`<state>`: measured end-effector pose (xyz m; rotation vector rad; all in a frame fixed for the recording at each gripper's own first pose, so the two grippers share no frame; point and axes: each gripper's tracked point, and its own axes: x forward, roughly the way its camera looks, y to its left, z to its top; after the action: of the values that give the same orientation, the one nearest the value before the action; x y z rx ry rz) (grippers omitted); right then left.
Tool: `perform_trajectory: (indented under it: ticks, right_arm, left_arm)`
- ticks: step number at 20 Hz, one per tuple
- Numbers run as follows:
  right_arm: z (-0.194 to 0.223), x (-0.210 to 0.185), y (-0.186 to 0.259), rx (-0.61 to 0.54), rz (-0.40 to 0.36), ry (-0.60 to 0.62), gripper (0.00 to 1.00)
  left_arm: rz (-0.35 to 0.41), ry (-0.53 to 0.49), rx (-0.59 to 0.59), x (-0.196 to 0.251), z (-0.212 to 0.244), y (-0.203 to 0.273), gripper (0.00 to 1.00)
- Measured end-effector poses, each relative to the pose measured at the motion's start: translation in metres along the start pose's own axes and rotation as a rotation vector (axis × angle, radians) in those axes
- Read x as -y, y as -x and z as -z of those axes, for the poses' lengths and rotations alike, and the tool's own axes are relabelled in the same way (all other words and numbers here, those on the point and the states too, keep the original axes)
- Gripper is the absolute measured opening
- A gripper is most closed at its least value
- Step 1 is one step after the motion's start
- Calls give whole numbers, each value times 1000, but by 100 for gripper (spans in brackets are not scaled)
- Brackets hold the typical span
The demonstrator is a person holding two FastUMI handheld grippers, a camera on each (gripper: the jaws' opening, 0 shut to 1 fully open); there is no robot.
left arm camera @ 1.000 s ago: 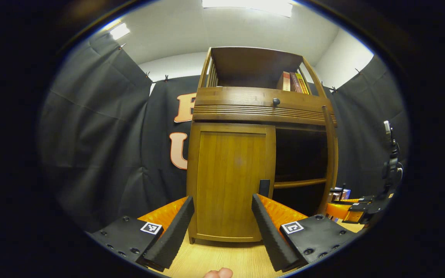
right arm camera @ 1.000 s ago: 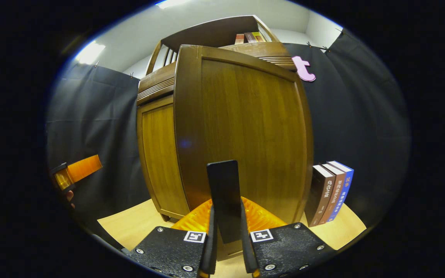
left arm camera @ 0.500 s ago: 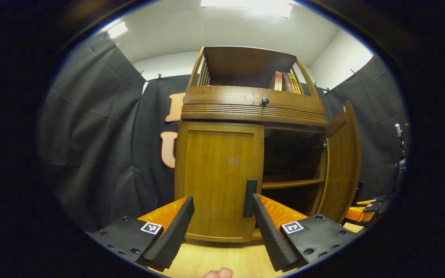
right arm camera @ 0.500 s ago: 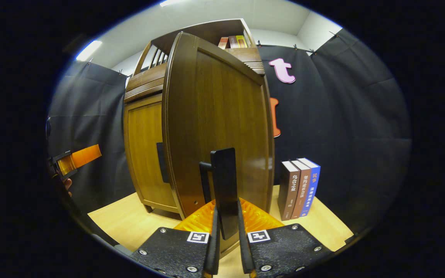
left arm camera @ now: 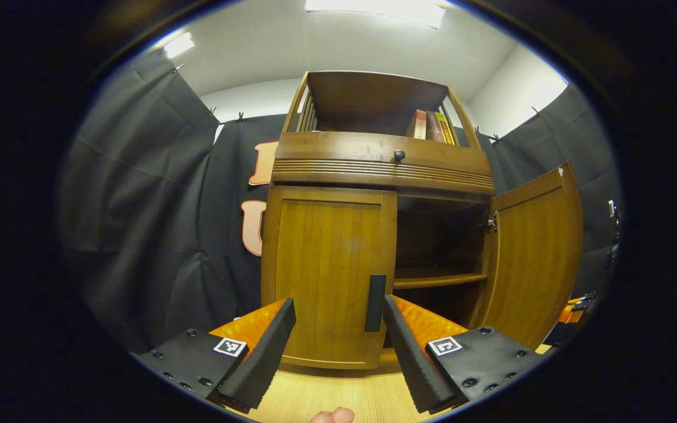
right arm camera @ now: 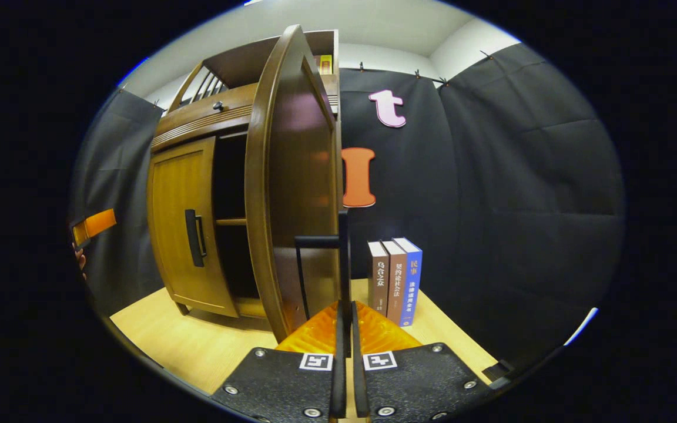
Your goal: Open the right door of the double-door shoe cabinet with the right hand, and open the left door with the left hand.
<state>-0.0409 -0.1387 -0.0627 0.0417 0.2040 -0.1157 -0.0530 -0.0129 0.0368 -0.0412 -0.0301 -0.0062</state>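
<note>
The wooden shoe cabinet (left arm camera: 374, 170) stands on a light wood table. Its left door (left arm camera: 324, 264) is closed, and a black vertical handle (left arm camera: 375, 302) sits at its right edge. My left gripper (left arm camera: 338, 343) is open just in front of that door, with the handle above its right finger. The right door (left arm camera: 535, 258) is swung wide open, showing dark shelves inside. In the right gripper view the right door (right arm camera: 294, 194) is nearly edge-on, and my right gripper (right arm camera: 345, 338) is shut on its black handle (right arm camera: 343, 270). The left door (right arm camera: 183, 223) appears at the left.
Three upright books (right arm camera: 395, 279) stand on the table (right arm camera: 197, 346) right of the open door. More books (left arm camera: 432, 124) sit on the cabinet's top shelf, above a drawer with a dark knob (left arm camera: 399, 155). Black cloth walls surround the cabinet. A fingertip (left arm camera: 331, 416) shows at the bottom edge.
The right door has swung from partly open to wide open, pulled by my right gripper on its handle. My left gripper stayed open and drew nearer the left door's handle.
</note>
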Motion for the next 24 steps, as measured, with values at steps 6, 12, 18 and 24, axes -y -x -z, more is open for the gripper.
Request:
perform_trajectory:
  ticks: [6, 12, 18, 24]
  right_arm:
    - [3, 14, 3, 1, -27, 11, 4]
    - [3, 29, 0, -1, -101, 56, 4]
    - [1, 56, -8, 19, -193, 14, 4]
    - [4, 66, 2, 28, -222, -4, 7]
  left_arm:
    - [-22, -10, 12, -9, -5, 6, 94]
    - [-50, -6, 13, -20, -5, 14, 96]
    - [-82, -12, 19, -35, -6, 19, 94]
    - [-92, -18, 6, -36, 2, 11, 96]
